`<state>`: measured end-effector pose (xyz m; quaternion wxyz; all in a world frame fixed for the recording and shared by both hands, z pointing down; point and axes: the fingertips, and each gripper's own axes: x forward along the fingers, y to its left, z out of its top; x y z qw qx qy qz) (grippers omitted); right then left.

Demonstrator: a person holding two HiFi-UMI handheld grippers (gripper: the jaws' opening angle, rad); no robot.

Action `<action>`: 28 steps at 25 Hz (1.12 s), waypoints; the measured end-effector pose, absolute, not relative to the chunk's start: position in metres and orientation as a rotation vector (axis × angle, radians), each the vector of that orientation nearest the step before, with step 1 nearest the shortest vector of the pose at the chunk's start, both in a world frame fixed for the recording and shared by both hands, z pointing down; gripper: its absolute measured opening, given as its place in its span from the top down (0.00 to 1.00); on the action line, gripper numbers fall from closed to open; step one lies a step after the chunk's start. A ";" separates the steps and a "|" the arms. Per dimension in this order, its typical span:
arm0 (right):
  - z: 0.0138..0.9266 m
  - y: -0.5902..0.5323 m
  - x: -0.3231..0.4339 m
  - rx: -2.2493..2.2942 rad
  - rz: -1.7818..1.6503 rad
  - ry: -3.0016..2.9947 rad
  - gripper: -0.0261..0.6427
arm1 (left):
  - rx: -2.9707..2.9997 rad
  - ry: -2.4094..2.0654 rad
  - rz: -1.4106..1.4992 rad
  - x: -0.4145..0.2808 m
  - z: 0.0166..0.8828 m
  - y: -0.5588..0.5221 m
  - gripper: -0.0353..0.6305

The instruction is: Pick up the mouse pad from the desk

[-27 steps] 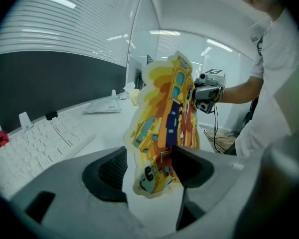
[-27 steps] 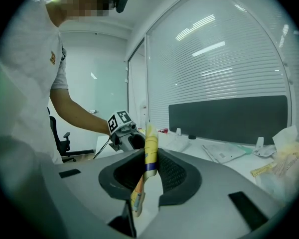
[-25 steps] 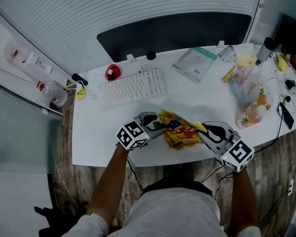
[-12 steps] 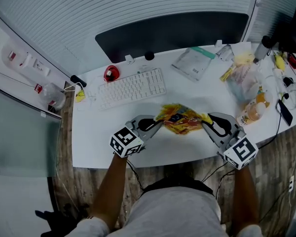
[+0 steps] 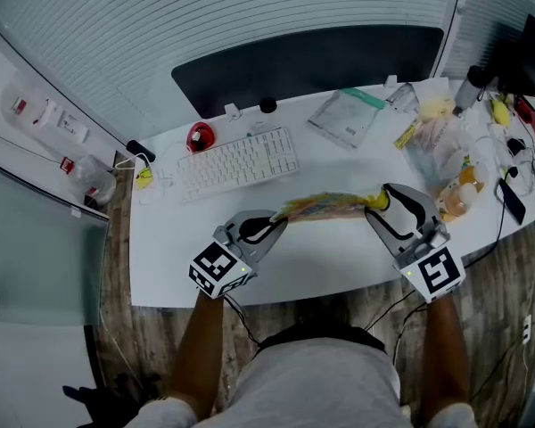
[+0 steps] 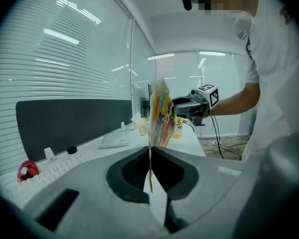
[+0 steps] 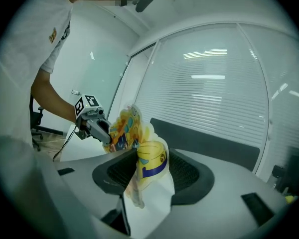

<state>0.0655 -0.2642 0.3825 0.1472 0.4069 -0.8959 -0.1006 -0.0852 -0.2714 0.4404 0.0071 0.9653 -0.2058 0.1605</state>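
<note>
White desk top (image 5: 339, 257) runs in a curve below slatted blinds and a dark, rounded panel (image 5: 303, 61).

Above the desk's near edge, the left gripper (image 6: 150, 151) has its jaws pressed together on the thin edge of the mouse pad (image 5: 325, 206), which stands on edge between them like a sheet. The right gripper (image 7: 152, 153) has the pad's other end between its jaws, bunched into a soft yellow fold with a blue stripe. These jaws have just been opening, and they stand partly apart around the fold; it seems to fill the gap between the dark ribbed pads, though how firmly they press is hard to judge.

The pad is thin and floppy, printed in yellow, orange, red and blue. It hangs clear of the desk, stretched in a long narrow band from one gripper to the other. Both grippers point inward towards each other and nearly level. Their marker cubes, left (image 5: 216, 268) and right (image 5: 435, 272), face the head camera, with bare forearms reaching in from below.

Farther out lie a white keyboard (image 5: 239, 160), a small red object (image 5: 201, 134) just beside it, a clear flat pouch (image 5: 346, 117), and a bottle of orange drink (image 5: 459, 199) near the right gripper.
</note>
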 end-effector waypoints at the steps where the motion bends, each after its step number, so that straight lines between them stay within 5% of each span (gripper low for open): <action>1: 0.379 -0.265 0.067 1.187 -0.299 -2.576 0.70 | 3.023 -0.646 0.498 -0.086 0.438 -0.271 0.91; 28: 0.336 -0.270 0.079 1.112 0.044 -2.993 0.59 | 3.080 -0.326 0.107 -0.079 0.344 -0.242 0.91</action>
